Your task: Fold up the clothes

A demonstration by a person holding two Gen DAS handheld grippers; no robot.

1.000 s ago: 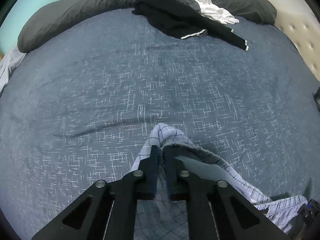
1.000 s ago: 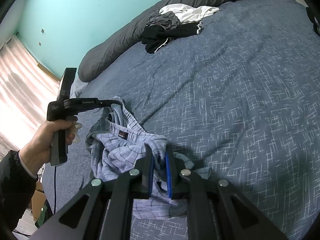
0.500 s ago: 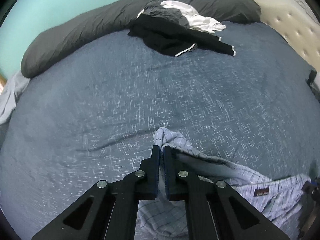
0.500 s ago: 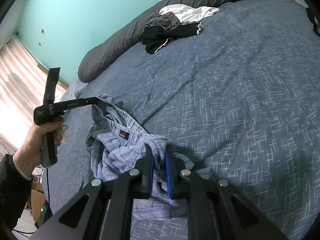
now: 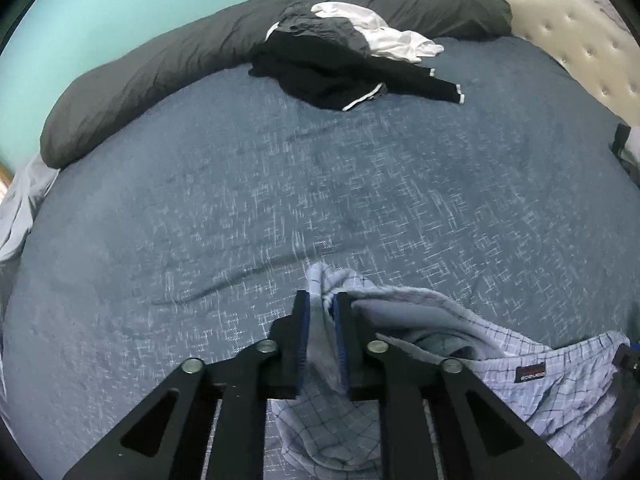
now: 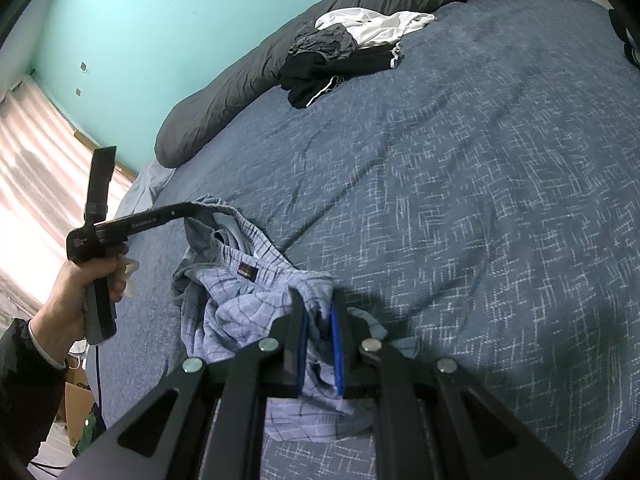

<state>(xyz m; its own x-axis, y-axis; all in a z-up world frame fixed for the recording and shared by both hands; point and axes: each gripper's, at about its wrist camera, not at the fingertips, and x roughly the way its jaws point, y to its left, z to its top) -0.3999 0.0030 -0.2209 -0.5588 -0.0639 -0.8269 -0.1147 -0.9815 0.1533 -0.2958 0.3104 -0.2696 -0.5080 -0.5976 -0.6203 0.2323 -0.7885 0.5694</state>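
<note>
Lifted slightly, the left gripper (image 5: 322, 300) has just been opening, checked shorts (image 5: 500, 364) loose between its jaws. Shorts are stretched rightward across the near bed (image 5: 320, 184) to the right gripper (image 6: 316, 304), clenched on their other edge.

- Bed cover (image 5: 360, 200): dark blue with pale cross-hatch marks, a few shallow creases.
- Long dark grey pillow (image 5: 160, 64): along the far edge of the bed, against the turquoise wall (image 6: 160, 40).
- Cream tufted headboard (image 5: 580, 40): at right.
- Striped curtain (image 6: 36, 168): brightly lit, at left.
- Cardboard box (image 6: 76, 404): on the floor beside the bed.
</note>
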